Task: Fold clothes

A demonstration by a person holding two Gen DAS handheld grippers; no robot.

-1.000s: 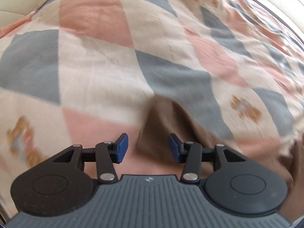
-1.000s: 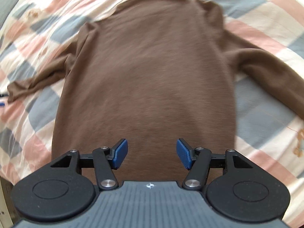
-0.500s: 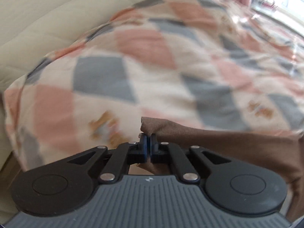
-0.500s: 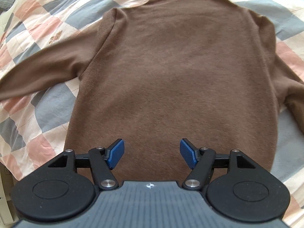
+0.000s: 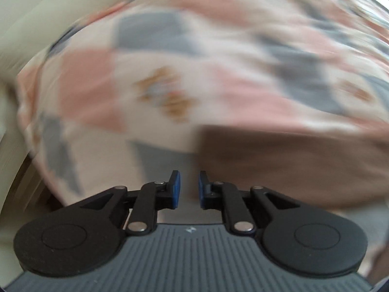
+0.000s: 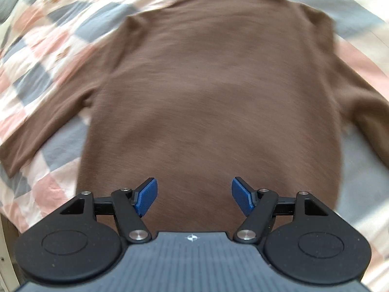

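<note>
Left wrist view, change: half a second ago the left gripper [image 5: 187,189] was pinched on the cuff end of the brown sleeve [image 5: 279,160]; now its blue pads [image 5: 175,189] stand a little apart with only quilt showing through the gap — the jaws are opening and nothing is between them.
Sleeve, placement: it lies stretched across the patchwork quilt [image 5: 150,77], its squared-off end just ahead and to the right of the left gripper, not touching the pads as far as the blur lets me tell.
Meaning for the task: the sleeve looks pulled out straight and let go — a smoothing step, by my reading, so the folding proper is not yet begun.
Right wrist view, change: the right gripper [image 6: 194,198] has widened a touch over the last second; its pads [image 6: 145,197] are well apart, hanging over the lower middle of the brown sweater [image 6: 214,92], gripping nothing.
Sweater, position: spread flat on the quilt, neck away from the camera, hem nearest the right gripper, both sleeves angled outward.
Only the right view gives: the whole garment — body, both shoulders, the far sleeve running off to the right.
Only the left view gives: the released cuff end close up, the edge of the bed, and a cream surface [image 5: 36,12] beyond it.
Caveat: both frames are motion-blurred, so fine creases cannot be judged.
</note>
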